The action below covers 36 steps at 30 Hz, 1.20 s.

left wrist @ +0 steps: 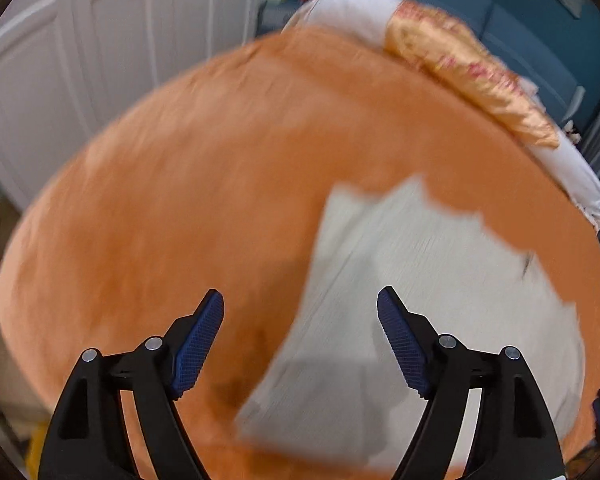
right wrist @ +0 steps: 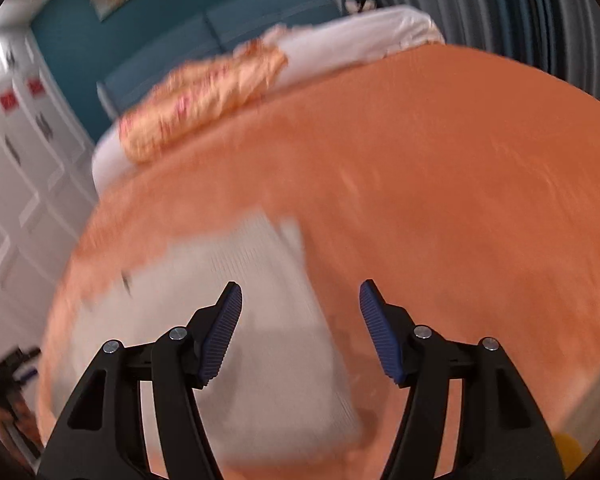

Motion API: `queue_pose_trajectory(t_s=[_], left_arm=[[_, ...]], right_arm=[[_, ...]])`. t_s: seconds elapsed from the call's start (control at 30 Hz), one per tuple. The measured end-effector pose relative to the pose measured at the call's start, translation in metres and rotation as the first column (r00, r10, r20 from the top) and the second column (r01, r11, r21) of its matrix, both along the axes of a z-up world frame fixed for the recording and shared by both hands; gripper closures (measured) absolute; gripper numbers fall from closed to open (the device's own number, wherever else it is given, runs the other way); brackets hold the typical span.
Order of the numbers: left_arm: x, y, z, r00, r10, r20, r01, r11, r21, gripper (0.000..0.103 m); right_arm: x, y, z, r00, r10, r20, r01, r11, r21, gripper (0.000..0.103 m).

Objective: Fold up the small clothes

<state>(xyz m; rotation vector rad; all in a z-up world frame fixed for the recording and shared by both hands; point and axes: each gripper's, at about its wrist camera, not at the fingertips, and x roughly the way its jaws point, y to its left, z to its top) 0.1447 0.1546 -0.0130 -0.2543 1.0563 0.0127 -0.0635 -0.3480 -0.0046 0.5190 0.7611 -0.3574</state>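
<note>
Both my claws gape, empty | cloth (left wrist: 412,300) flat on bed (left wrist: 180,200) | left claw (left wrist: 300,300): at 2 o'clock | right claw (right wrist: 300,294): at 10 | long axis 6-to-12 | nearer arm: can't tell, blurred

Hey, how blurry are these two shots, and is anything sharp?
Left wrist view: the orange bedspread and white garment are motion-smeared; only the left hand-held gripper is crisp. Right wrist view: same smear, right hand-held gripper sharp, fisheye bending the bed.
</note>
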Motion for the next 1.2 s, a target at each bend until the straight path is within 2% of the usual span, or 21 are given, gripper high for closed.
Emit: queue_pose_trajectory(t_s=[0.03,0.13,0.2,0.27,0.3,0.33,0.37,0.4,0.5,0.57,0.63,0.77,0.83,0.87,0.97,1.0,1.03,1.07,1.1,1.2], left_arm=[[-0.012,0.007,-0.014,0.999,0.015,-0.051,-0.016,0.999,-0.032,0.026],[-0.028,0.018,-0.035,0.989,0.059,-0.135,-0.074,0.991,-0.109,0.026],[-0.033,0.019,-0.042,0.986,0.076,-0.151,-0.099,0.984,-0.15,0.026],[-0.031,0.014,-0.04,0.988,0.062,-0.138,-0.085,0.982,-0.167,0.031],[-0.028,0.012,-0.039,0.99,0.045,-0.137,-0.07,0.981,-0.179,0.05],[-0.022,0.009,-0.037,0.989,0.016,-0.145,-0.046,0.977,-0.207,0.075],[-0.021,0.008,-0.034,0.989,0.006,-0.147,-0.037,0.978,-0.204,0.083],[-0.02,0.009,-0.029,0.991,0.004,-0.136,-0.03,0.981,-0.192,0.094],[-0.031,0.014,0.002,0.997,-0.02,-0.074,0.006,0.983,-0.183,0.094],[-0.043,0.02,0.012,0.997,-0.032,-0.066,0.019,0.983,-0.185,0.094],[-0.057,0.026,0.01,0.995,-0.034,-0.093,0.018,0.986,-0.163,0.094],[-0.086,0.026,-0.034,0.976,-0.038,-0.213,0.016,0.995,-0.102,0.091],[-0.092,0.022,-0.031,0.983,-0.012,-0.185,-0.001,0.997,-0.072,0.082],[-0.093,0.022,-0.025,0.985,-0.003,-0.17,-0.009,0.997,-0.07,0.081],[-0.088,0.02,0.007,0.996,-0.002,-0.085,-0.007,0.994,-0.105,0.076],[-0.083,0.019,0.02,0.999,-0.007,-0.041,0.002,0.994,-0.107,0.069],[-0.075,0.015,0.035,1.0,-0.01,0.016,0.011,0.995,-0.103,0.056],[-0.069,0.014,0.043,0.999,-0.011,0.051,0.016,0.995,-0.103,0.049],[-0.059,0.012,0.05,0.996,-0.01,0.084,0.019,0.994,-0.106,0.038],[-0.016,-0.008,0.049,0.994,-0.021,0.103,0.035,0.99,-0.134,0.035]], right_arm=[[-0.008,0.003,-0.009,1.0,-0.002,-0.027,0.003,1.0,0.017,0.043],[-0.021,0.008,-0.035,0.997,-0.018,-0.081,0.027,0.993,0.118,0.043],[-0.021,0.009,-0.046,0.996,-0.029,-0.086,0.044,0.984,0.17,0.043],[-0.013,0.01,-0.05,0.998,-0.03,-0.064,0.043,0.975,0.22,0.043],[-0.008,0.011,-0.05,0.998,-0.032,-0.054,0.044,0.969,0.242,0.05],[-0.001,0.01,-0.048,0.999,-0.028,-0.042,0.038,0.964,0.265,0.067],[0.003,0.01,-0.044,0.999,-0.025,-0.032,0.033,0.963,0.269,0.08],[0.002,0.011,-0.038,0.999,-0.025,-0.021,0.029,0.963,0.267,0.088],[-0.01,0.014,-0.005,0.998,-0.028,0.059,0.014,0.975,0.221,0.093],[-0.032,0.017,0.011,0.997,-0.007,0.072,-0.007,0.981,0.192,0.093],[-0.043,0.021,0.007,1.0,0.013,0.019,-0.016,0.986,0.164,0.094],[-0.057,0.028,-0.042,0.983,0.041,-0.18,-0.003,0.979,0.204,0.092],[-0.056,0.031,-0.04,0.978,0.038,-0.205,-0.001,0.984,0.178,0.086],[-0.055,0.032,-0.034,0.979,0.032,-0.201,-0.001,0.988,0.153,0.085],[-0.044,0.033,-0.003,0.989,0.033,-0.147,-0.024,0.998,0.065,0.082],[-0.038,0.032,0.008,0.993,0.032,-0.116,-0.028,0.999,0.032,0.073],[-0.031,0.032,0.016,0.996,0.032,-0.086,-0.032,0.999,0.005,0.055],[-0.019,0.029,0.025,0.998,0.035,-0.052,-0.036,0.999,-0.025,0.048],[-0.015,0.026,0.027,0.999,0.036,-0.038,-0.038,0.999,-0.038,0.044],[0.029,0.018,0.03,0.998,0.064,0.006,-0.064,0.996,-0.057,0.042]])
